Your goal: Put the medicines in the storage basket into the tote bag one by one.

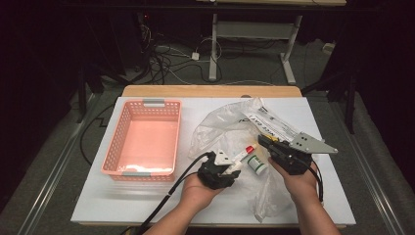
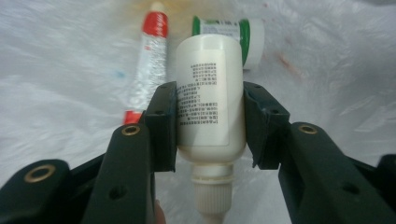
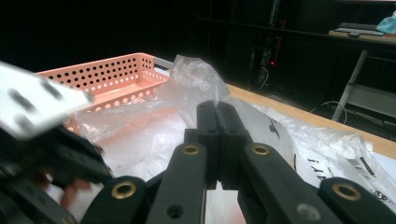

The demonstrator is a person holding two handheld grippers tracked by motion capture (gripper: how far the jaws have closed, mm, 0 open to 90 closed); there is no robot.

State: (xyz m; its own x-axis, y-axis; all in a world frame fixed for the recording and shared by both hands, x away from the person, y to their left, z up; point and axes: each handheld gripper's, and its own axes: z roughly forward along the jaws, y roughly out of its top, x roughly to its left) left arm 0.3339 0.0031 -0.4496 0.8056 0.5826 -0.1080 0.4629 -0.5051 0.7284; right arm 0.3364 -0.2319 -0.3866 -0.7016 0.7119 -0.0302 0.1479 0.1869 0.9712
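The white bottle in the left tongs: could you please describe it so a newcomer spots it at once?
Right of the pink basket lies a clear plastic bag. At its near edge the left tongs clamp the white bottle, plain and printed, unlike the red-capped tube and green-labelled jar.

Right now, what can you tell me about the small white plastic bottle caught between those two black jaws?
The small white plastic bottle is cylindrical, with a label of fine dark print and a ribbed off-white cap that points back toward the hand. The left gripper clamps it across the middle, one black pad on each side. It hangs over the crinkled clear plastic bag, close to a red-capped tube and a green-and-white jar.
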